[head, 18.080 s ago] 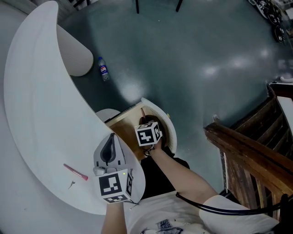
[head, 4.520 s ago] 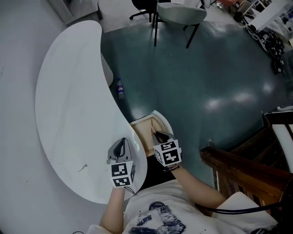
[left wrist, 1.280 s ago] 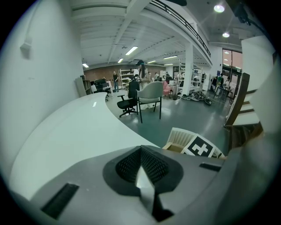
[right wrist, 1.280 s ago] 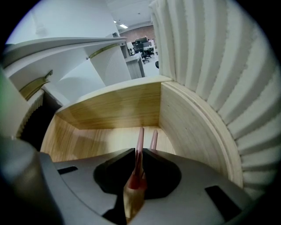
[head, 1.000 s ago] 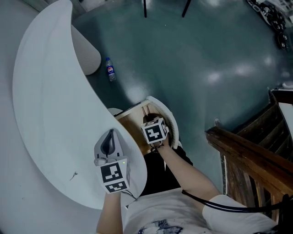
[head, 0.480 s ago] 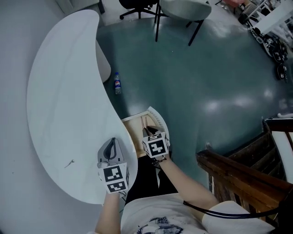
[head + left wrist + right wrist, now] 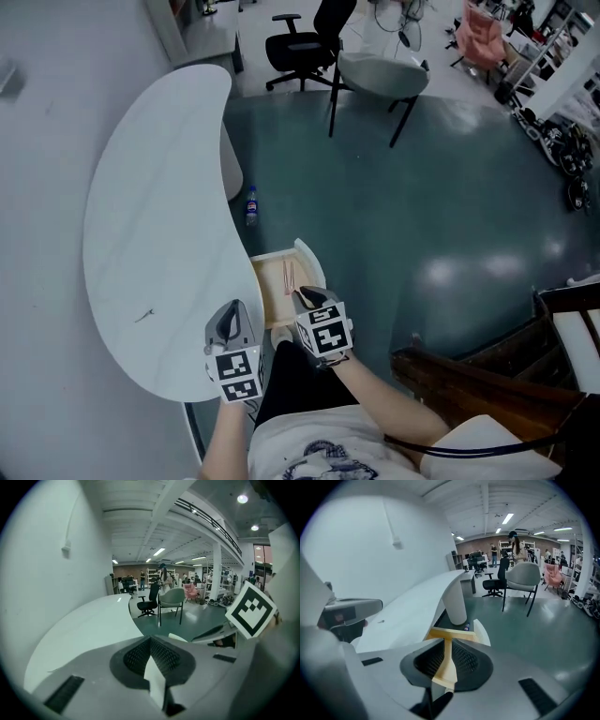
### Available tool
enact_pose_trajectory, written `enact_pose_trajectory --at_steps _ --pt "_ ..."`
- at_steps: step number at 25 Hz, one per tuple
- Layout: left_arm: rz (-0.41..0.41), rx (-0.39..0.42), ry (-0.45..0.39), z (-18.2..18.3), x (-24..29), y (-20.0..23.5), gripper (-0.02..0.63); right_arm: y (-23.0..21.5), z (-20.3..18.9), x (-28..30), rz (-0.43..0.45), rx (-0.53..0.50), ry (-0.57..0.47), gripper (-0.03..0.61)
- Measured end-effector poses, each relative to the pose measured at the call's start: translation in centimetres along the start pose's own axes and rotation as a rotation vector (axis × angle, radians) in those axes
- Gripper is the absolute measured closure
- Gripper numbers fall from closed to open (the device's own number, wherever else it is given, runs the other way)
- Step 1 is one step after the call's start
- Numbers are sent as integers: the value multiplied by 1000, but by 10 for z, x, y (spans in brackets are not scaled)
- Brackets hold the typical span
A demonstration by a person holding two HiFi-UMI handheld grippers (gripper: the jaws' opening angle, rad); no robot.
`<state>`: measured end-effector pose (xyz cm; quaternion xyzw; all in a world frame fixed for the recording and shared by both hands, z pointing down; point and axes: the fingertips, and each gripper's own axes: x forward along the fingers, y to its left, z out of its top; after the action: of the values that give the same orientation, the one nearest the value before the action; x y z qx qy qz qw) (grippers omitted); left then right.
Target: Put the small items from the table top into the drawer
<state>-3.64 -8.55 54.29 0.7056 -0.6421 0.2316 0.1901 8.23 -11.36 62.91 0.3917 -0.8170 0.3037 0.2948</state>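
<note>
- The left gripper (image 7: 232,307) sits over the near end of the white curved desk (image 7: 159,187), close to the desk's inner edge. In the left gripper view its jaws (image 7: 150,641) meet at the tips, with nothing between them.
- The right gripper (image 7: 302,293) is just off the desk's inner edge, over the near end of the open drawer (image 7: 270,287). In the right gripper view the right gripper (image 7: 446,644) has its jaws a narrow slit apart. Nothing is held; the drawer's wooden rim (image 7: 440,633) shows through the slit.
- The drawer stands pulled out from under the desk's inner edge, with its white curved front toward the floor side.
- A few thin sticks (image 7: 286,276) lie on the drawer's wooden bottom, toward its far end. What they are is too small to tell.
- One small dark item (image 7: 143,316) lies on the desk toward the near end. It is closer to the wall-side edge than to the inner edge and well apart from both grippers. It also shows in the right gripper view (image 7: 380,620).
- A bottle (image 7: 250,203) lies on the floor beside the desk's pedestal, beyond the drawer.
</note>
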Motion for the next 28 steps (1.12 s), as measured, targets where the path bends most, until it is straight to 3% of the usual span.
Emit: enact_pose_trajectory --at_steps 7,16,28 --pt "38 -86 -66 9 -66 -24 589 21 11 -80 61 -81 -109 518" --pt "83 -65 -142 25 -139 -55 589 45 14 -162 116 -146 -195 518" --pt "159 -67 -187 33 -194 -50 590 91 31 -194 215 -202 -244 518"
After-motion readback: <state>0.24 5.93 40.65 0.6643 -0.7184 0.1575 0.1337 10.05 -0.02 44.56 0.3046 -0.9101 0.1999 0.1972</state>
